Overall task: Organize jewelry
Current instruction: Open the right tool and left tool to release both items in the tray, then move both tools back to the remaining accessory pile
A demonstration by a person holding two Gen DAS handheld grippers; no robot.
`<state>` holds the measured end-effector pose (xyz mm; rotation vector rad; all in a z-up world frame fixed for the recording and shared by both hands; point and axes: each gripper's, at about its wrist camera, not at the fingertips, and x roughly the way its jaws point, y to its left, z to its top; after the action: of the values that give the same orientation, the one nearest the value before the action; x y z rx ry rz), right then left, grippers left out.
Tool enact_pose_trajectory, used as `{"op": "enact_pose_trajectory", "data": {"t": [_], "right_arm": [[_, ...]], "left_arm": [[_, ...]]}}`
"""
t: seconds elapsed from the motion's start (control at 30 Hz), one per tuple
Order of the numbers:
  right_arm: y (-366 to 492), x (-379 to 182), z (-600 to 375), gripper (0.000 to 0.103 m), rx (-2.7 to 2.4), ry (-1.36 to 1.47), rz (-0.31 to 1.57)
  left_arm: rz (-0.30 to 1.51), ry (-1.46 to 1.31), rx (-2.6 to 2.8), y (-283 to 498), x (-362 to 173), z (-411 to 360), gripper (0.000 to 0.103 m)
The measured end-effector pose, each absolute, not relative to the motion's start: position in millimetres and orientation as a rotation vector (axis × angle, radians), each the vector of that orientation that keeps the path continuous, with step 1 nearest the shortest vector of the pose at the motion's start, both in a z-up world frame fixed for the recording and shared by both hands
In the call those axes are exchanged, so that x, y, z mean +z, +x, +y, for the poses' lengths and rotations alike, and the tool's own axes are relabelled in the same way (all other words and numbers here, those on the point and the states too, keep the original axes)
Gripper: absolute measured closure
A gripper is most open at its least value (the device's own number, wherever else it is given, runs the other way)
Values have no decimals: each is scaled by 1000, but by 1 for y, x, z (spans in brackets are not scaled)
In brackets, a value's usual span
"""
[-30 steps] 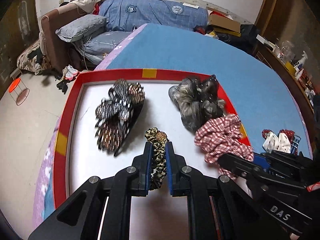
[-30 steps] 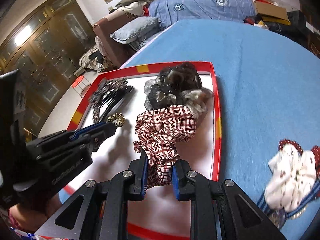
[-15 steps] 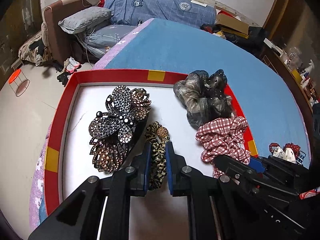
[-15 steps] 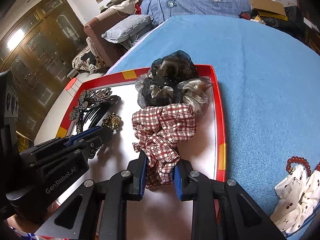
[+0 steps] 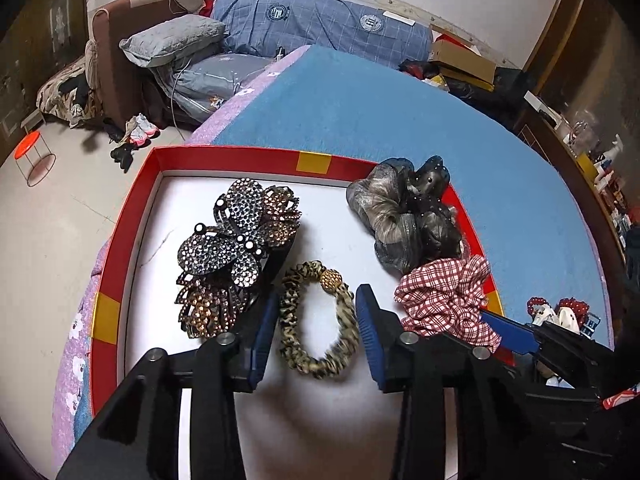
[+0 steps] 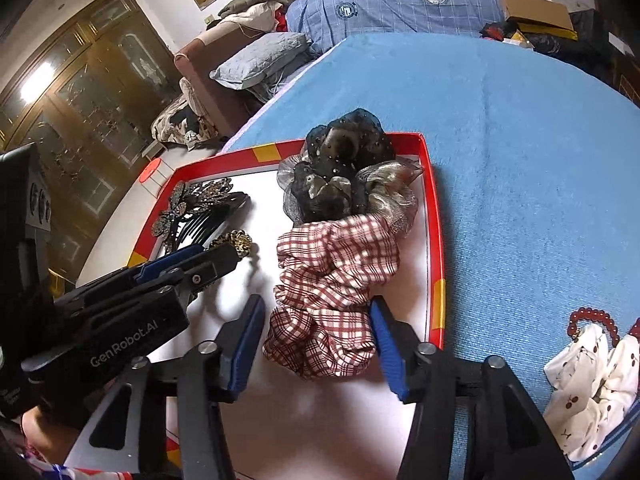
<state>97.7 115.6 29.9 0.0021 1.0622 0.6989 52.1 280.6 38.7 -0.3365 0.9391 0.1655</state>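
Observation:
A red-rimmed white tray (image 5: 132,216) (image 6: 434,208) lies on a blue bed. In it are rhinestone hair clips (image 5: 236,244) (image 6: 192,208), a leopard-print hair tie (image 5: 320,320) with a gold bead, a grey-black organza scrunchie (image 5: 408,216) (image 6: 344,172) and a red plaid scrunchie (image 5: 448,300) (image 6: 336,292). My left gripper (image 5: 316,320) is open, its jaws on either side of the leopard tie lying on the tray. My right gripper (image 6: 316,328) is open around the plaid scrunchie, which rests on the tray.
A white cherry-print scrunchie (image 6: 592,376) and a red bead bracelet (image 6: 592,316) lie on the blue cover (image 6: 520,120) right of the tray. Pillows (image 5: 172,40), a sofa and floor lie beyond the bed's left edge. The left gripper body (image 6: 120,312) crosses the right view.
Both grippers have opened, letting go of the leopard tie and the plaid scrunchie, which now lie on the tray. Both came down closer to the tray.

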Motion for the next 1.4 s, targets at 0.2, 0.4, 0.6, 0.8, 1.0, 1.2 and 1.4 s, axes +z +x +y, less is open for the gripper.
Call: {"op": "enact_pose_trajectory", "data": {"t": [0.2,0.4,0.6,0.8,1.0,1.2,1.4], "right_arm": [[88,37,99,41,710,23,1043],[71,52,80,41,749,57,1005],[48,60,58,41,776,100,975],[29,65,22,41,783,131,939],[13,73,-42,42,715,165,843],[18,67,-116,42,575,263,779],[27,42,-157,42,479,367,776]], "left_arm": [[921,-343,153,47,44,281,64],[882,-337,127,31,56,269,64],[823,-310,85,5,70,245,61],[783,-274,30,-21,77,211,59],[777,-216,-43,-36,74,167,58],[814,-158,-132,-43,62,120,58],[862,-92,-177,-40,46,84,58]]}}
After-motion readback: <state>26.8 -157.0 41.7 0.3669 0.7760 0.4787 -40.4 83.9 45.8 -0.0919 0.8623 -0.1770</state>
